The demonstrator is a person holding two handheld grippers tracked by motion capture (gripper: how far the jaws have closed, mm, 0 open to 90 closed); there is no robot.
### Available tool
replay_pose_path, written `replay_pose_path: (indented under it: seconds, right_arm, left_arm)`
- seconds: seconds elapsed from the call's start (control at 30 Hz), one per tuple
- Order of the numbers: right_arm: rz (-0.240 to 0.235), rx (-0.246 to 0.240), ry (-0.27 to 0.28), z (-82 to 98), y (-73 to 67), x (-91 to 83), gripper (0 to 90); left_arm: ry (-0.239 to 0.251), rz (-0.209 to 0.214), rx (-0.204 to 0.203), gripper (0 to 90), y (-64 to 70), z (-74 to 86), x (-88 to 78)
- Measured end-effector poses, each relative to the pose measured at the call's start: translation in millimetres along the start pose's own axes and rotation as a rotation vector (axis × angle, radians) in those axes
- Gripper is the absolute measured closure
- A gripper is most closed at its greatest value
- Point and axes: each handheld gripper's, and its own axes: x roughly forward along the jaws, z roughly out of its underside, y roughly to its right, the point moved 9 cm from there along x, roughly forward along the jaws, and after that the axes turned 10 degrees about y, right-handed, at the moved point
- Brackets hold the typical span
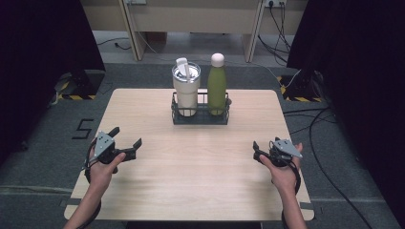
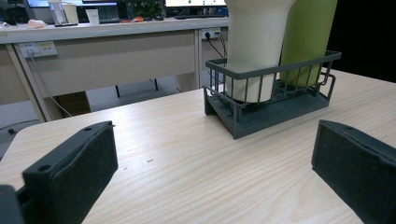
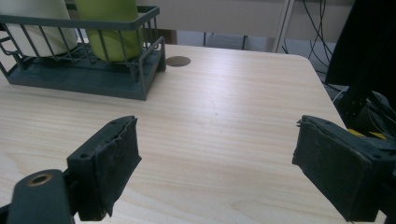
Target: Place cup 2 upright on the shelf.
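A dark wire basket (image 1: 200, 116) stands at the back middle of the wooden table (image 1: 191, 181). It holds a white tumbler (image 1: 186, 90) with a lid and a green bottle (image 1: 217, 86) with a pale cap, both upright. My left gripper (image 1: 127, 136) hovers near the table's left edge, open and holding nothing. My right gripper (image 1: 264, 143) is near the right edge, also open and holding nothing. In the left gripper view the basket (image 2: 271, 70), tumbler (image 2: 257, 46) and bottle (image 2: 308, 32) lie ahead of the gripper (image 2: 212, 158). The right gripper view has the basket (image 3: 84, 77) at upper left, beyond the gripper (image 3: 217, 149).
A small round brown mark (image 3: 178, 61) sits on the table beside the basket. A pale desk (image 1: 191, 19) stands beyond the table, with cables (image 1: 329, 143) on the grey floor at right. Dark curtains hang at both sides. A "5" (image 1: 83, 129) is marked on the floor at left.
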Motion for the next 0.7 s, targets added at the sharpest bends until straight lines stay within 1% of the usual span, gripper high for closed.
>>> replay_pose_path:
  seconds: [0.33,0.7]
  right_arm:
    - [0.022,0.010,-0.008,11.2,10.8,-8.0,14.1]
    - [0.044,0.020,-0.015,22.2,21.4,-12.9,14.3]
  left_arm:
    - [-0.001,-0.001,0.000,0.0,-0.6,0.7,-0.5]
    - [-0.005,0.001,0.000,0.0,0.5,2.3,0.0]
